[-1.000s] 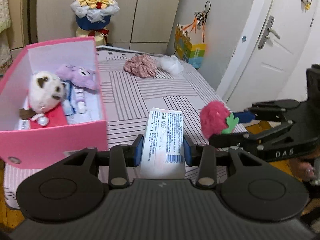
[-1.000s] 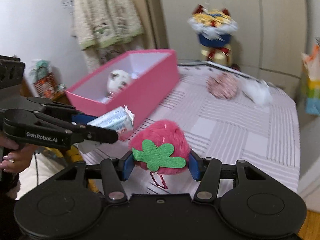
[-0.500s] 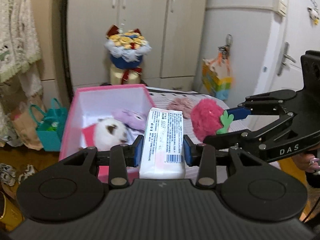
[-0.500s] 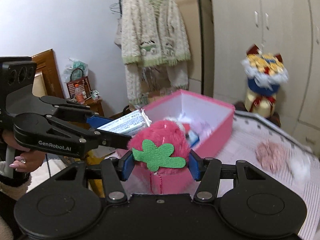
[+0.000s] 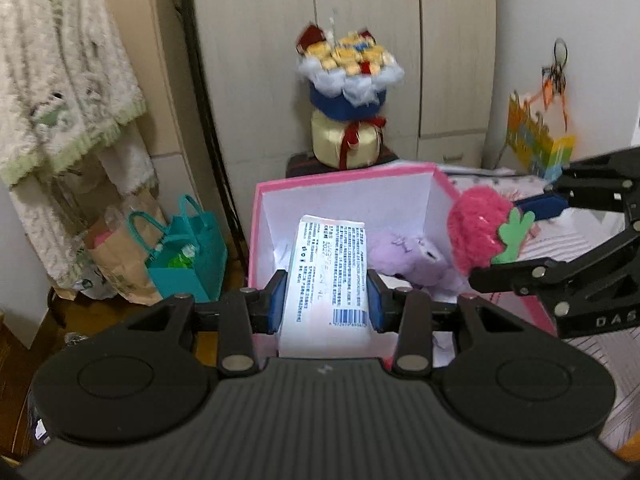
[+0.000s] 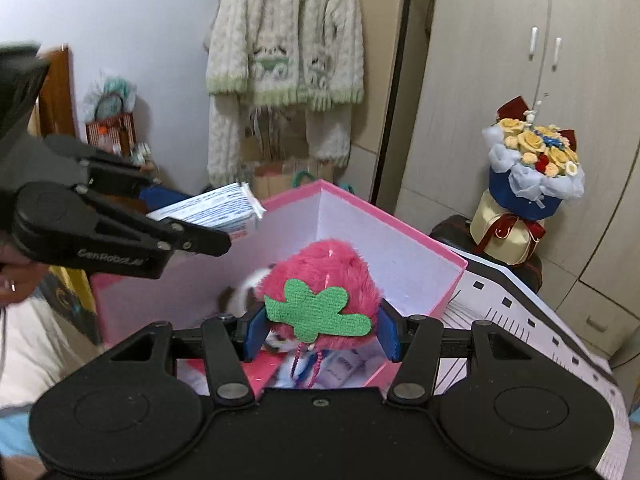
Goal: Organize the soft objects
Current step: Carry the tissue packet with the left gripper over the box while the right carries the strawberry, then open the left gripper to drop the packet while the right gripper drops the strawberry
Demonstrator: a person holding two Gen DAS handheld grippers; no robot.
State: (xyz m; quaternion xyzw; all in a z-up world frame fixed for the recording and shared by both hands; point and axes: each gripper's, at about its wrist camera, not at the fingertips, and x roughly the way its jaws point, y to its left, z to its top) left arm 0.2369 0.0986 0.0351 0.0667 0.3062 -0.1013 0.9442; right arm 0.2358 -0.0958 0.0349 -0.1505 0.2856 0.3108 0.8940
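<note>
Carrying 2 soft items to the pink box (image 5: pixel 344 184), both grippers hang over its open top. The left gripper (image 5: pixel 326 304) has its blue pads pressed against the sides of a white tissue pack (image 5: pixel 330 276), held flat with the printed label up. The right gripper (image 6: pixel 320 332) is clamped around a pink plush strawberry (image 6: pixel 324 276) with its green felt leaf (image 6: pixel 316 312) facing the camera. Below them, a purple plush toy (image 5: pixel 408 256) and a white plush toy (image 6: pixel 248 292) already lie inside the box, which stands on a striped tabletop (image 6: pixel 520 320). A good release would probably come 1 item at a time, each lowered below the rim over a free patch of floor, so that neither lands on the edge nor bounces out.
</note>
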